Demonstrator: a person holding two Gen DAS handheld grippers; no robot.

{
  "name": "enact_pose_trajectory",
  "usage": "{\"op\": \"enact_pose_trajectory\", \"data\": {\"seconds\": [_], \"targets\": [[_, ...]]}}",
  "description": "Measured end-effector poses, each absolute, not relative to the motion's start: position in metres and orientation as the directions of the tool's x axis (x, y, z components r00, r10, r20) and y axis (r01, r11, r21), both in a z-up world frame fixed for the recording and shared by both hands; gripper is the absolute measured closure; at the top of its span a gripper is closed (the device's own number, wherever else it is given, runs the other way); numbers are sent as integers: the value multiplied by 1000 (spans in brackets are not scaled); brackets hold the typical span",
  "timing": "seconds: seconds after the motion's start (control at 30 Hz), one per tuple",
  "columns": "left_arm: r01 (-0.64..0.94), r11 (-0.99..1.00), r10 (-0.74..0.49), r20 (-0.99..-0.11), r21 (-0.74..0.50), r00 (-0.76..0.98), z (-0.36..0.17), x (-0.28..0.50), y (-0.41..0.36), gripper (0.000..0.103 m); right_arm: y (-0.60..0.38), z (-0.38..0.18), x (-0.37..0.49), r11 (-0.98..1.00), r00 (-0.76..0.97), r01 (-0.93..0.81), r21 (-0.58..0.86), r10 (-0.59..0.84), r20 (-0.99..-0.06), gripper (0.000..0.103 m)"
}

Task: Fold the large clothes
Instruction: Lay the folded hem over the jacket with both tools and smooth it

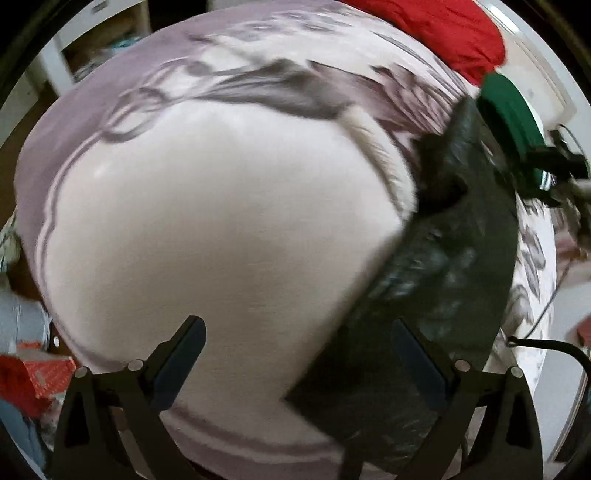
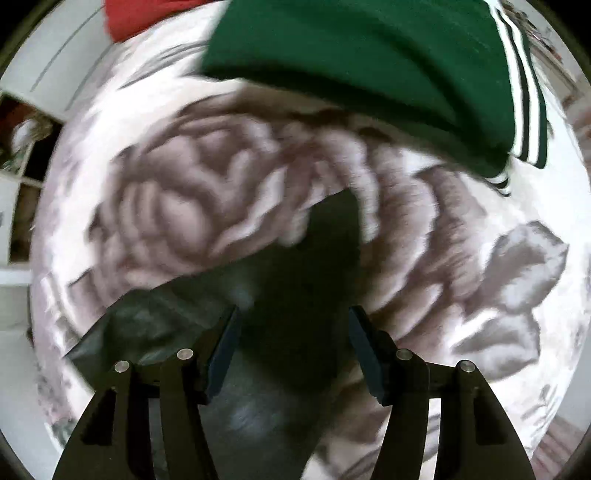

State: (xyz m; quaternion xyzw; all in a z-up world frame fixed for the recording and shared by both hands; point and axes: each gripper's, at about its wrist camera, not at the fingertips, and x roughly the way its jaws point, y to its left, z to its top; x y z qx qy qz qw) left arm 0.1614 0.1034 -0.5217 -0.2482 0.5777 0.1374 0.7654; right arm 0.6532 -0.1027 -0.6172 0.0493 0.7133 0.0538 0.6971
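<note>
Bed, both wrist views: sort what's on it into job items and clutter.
Job:
dark garment
left gripper, open
right gripper, open

Lying about:
green striped garment
red cloth
floral bedspread

A bed cover (image 1: 229, 48) printed with large grey flowers on pale lilac spreads under everything. A white shelf unit (image 1: 107, 40) stands beyond its far left edge. A black cable (image 1: 546, 345) trails at the right.
</note>
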Motion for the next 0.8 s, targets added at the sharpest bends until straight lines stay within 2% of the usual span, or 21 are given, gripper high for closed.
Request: {"op": "enact_pose_trajectory", "data": {"seconds": [0.1, 0.13, 0.17, 0.27, 0.33, 0.43, 0.47, 0.5, 0.57, 0.67, 0.8], "targets": [[-454, 866, -86, -956, -211, 281, -528, 182, 87, 0, -122, -671, 658, 928, -185, 174, 330, 360, -914, 39], [-444, 871, -89, -956, -210, 278, -530, 187, 85, 0, -123, -678, 656, 919, -205, 183, 349, 383, -901, 46], [-436, 876, -93, -958, -209, 272, -534, 190, 80, 0, -122, -676, 654, 941, -176, 141, 308, 330, -928, 70], [-438, 877, -94, -964, -197, 247, -547, 196, 75, 0, -139, -653, 644, 947, -61, 143, 287, 298, -953, 93], [-444, 878, -86, -972, -178, 221, -557, 194, 75, 0, -168, -655, 642, 947, -32, 219, 236, 248, -968, 94], [-461, 871, -91, -978, -171, 190, -570, 193, 76, 0, -186, -676, 643, 934, -115, 256, 249, 285, -951, 93], [-465, 869, -91, -978, -170, 187, -570, 193, 77, 0, -184, -673, 645, 940, -129, 240, 243, 279, -952, 83], [-468, 869, -83, -979, -162, 186, -569, 192, 78, 0, -181, -665, 646, 949, -144, 219, 225, 260, -955, 79], [-473, 868, -71, -980, -151, 184, -565, 191, 78, 0, -175, -633, 640, 962, -122, 175, 208, 231, -965, 75], [-487, 862, -63, -982, -144, 180, -564, 190, 80, 0, -150, -577, 612, 946, -20, 86, 313, 316, -949, 75], [-487, 862, -64, -983, -142, 173, -575, 190, 80, 0, -61, -583, 591, 879, -193, -90, 468, 446, -874, 75]]}}
